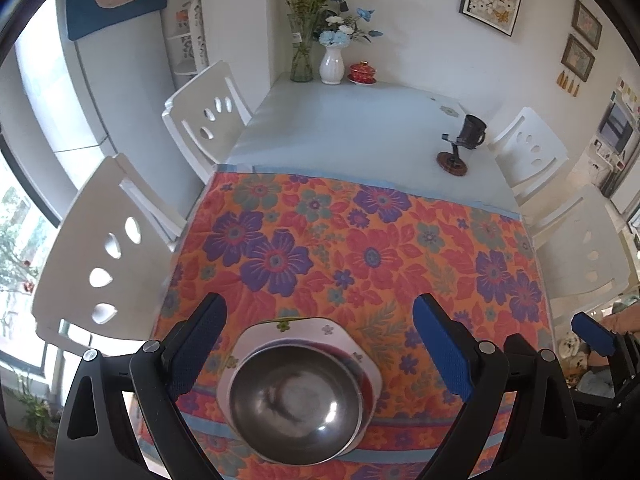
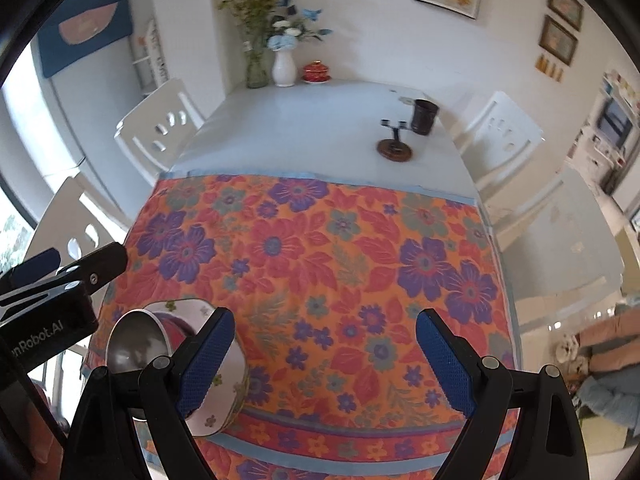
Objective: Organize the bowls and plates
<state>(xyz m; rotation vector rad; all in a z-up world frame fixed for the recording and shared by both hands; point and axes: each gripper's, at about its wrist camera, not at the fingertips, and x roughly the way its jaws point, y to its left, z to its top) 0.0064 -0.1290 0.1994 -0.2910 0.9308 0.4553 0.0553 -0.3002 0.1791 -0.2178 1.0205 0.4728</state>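
A steel bowl (image 1: 294, 400) sits stacked in a red-rimmed bowl on a white flowered square plate (image 1: 316, 330), near the front edge of the floral cloth (image 1: 360, 248). My left gripper (image 1: 320, 344) is open above the stack, one finger on each side, holding nothing. My right gripper (image 2: 324, 356) is open and empty over the cloth, to the right of the stack. In the right wrist view the steel bowl (image 2: 136, 346) and plate (image 2: 226, 384) lie at lower left, partly behind my left finger (image 2: 208, 360). The left gripper's body (image 2: 60, 280) shows at the left edge.
At the table's far end stand a glass vase (image 1: 302, 52), a white vase (image 1: 332, 64) and a red lidded cup (image 1: 362, 70). A dark cup and a small candle stand (image 1: 454, 156) sit at right. White chairs (image 1: 100, 256) flank both sides of the table.
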